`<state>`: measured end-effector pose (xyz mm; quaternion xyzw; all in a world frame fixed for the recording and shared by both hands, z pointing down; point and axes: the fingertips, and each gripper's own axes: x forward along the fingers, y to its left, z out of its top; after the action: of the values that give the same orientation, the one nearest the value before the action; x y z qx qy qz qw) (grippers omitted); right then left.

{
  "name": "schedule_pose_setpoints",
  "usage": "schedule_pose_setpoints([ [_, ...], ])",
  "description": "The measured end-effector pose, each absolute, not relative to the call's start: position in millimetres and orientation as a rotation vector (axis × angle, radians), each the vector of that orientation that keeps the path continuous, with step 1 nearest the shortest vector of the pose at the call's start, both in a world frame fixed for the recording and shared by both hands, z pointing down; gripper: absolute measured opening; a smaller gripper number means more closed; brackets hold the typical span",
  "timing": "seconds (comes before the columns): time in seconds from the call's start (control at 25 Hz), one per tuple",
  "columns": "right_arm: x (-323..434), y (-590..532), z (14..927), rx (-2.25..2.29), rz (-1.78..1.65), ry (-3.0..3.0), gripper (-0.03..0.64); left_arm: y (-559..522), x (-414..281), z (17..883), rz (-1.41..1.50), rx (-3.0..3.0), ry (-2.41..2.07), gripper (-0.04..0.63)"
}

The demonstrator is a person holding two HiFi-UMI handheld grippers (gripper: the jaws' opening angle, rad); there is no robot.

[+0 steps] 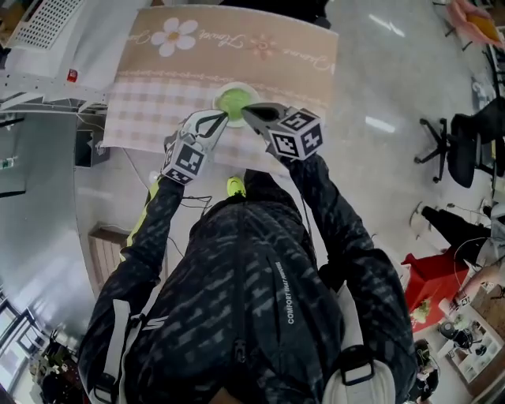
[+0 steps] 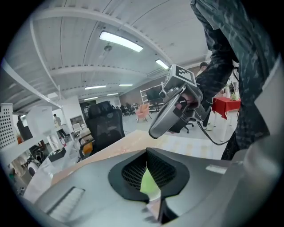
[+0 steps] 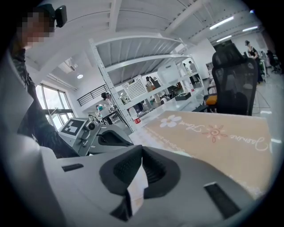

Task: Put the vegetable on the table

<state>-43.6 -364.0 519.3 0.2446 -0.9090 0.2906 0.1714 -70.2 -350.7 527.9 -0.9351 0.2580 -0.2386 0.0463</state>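
Both my grippers were pressed together, pinching nothing. The left gripper point(image 1: 223, 119) and right gripper point(image 1: 251, 114) were smooth grey-white shells with dark ribbed pads, and their tips sat nearly together. The vegetable point(image 1: 233, 99) was round, pale green and ringed in white. It sat on the tablecloth point(image 1: 300, 59) at twelve o'clock from the tips, which covered its near rim from the head view. The cloth was matte beige, printed with a white daisy point(image 1: 174, 35) and script, with a pink checked band point(image 1: 150, 110) on my side. At three o'clock a black office chair point(image 1: 465, 146) stood on glossy floor. A red-draped stand point(image 1: 430, 276) was at four, and a white perforated panel point(image 1: 43, 22) at ten. My dark patterned sleeves point(image 1: 331, 213) hid the cloth's near edge.
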Motion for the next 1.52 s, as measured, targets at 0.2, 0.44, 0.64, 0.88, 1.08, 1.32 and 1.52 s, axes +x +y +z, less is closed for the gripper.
schedule_pose_setpoints([
  [0.2, -47.9, -341.8, 497.3, 0.709, 0.733, -2.609, 0.0, -326.0, -71.6, 506.6, -0.678, -2.849, 0.816, -0.008],
  [0.44, -51.5, -311.1, 482.7, 0.71, 0.653, -2.627, 0.0, -298.6, -78.1, 490.5, -0.624, -2.866, 0.886, -0.008],
  [0.64, -59.5, -282.1, 472.1, 0.706, 0.603, -2.645, 0.0, -271.9, -78.4, 470.8, -0.559, -2.89, 0.918, -0.006],
  [0.88, -67.0, -247.2, 469.7, 0.658, 0.553, -2.646, 0.002, -244.6, -82.6, 454.8, -0.474, -2.935, 0.987, -0.006],
  [1.08, -63.0, -229.3, 470.6, 0.612, 0.534, -2.662, 0.002, -222.0, -78.6, 447.3, -0.456, -2.923, 1.017, -0.006],
  [1.32, -56.2, -203.8, 460.4, 0.528, 0.539, -2.7, 0.002, -194.1, -74.3, 437.1, -0.446, -2.928, 1.116, -0.006],
  [1.52, -40.5, -183.4, 455.7, 0.459, 0.545, -2.72, 0.002, -171.1, -57.8, 440.9, -0.459, -2.95, 1.175, -0.006],
])
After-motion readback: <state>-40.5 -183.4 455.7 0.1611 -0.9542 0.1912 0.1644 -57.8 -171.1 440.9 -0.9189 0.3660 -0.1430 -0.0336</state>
